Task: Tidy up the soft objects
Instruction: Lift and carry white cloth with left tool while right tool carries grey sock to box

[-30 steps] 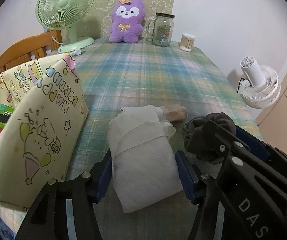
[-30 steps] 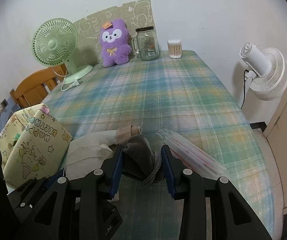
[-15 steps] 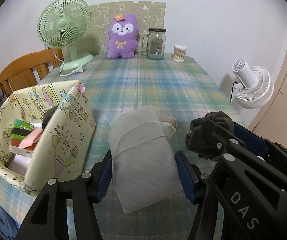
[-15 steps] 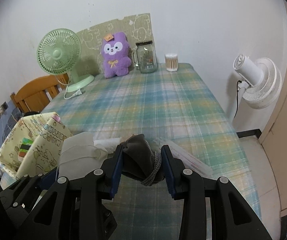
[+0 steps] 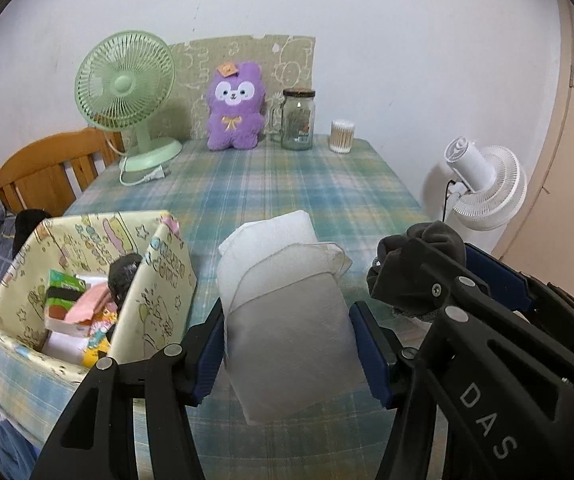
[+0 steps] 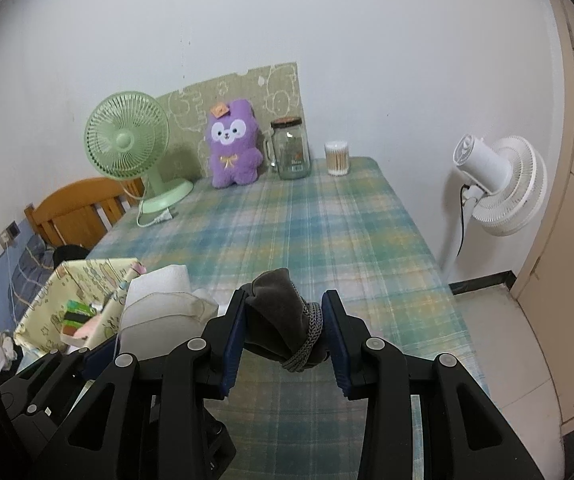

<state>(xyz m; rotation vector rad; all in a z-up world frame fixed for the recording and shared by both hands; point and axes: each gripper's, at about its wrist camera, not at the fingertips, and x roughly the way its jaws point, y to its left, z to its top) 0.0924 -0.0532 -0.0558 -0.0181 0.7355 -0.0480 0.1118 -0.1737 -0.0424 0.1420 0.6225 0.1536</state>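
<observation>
My left gripper (image 5: 287, 340) is shut on a folded white cloth (image 5: 287, 312) and holds it above the plaid table. It also shows in the right wrist view (image 6: 159, 308). My right gripper (image 6: 283, 332) is shut on a rolled dark grey cloth (image 6: 283, 328), also lifted; it shows at the right of the left wrist view (image 5: 415, 272). A yellow cartoon-print fabric bin (image 5: 87, 280) stands at the table's near left corner, holding several soft items. It lies left of and below both grippers (image 6: 79, 296).
At the table's far end stand a green desk fan (image 5: 127, 92), a purple plush toy (image 5: 235, 108), a glass jar (image 5: 297, 120) and a cotton-swab tub (image 5: 341, 131). A wooden chair (image 5: 43, 176) is at left, a white floor fan (image 5: 483, 184) at right.
Both grippers have risen and drawn back from the table, each carrying its cloth. The bin's inside has come into view. The pink item and plastic sleeve on the table are out of sight.
</observation>
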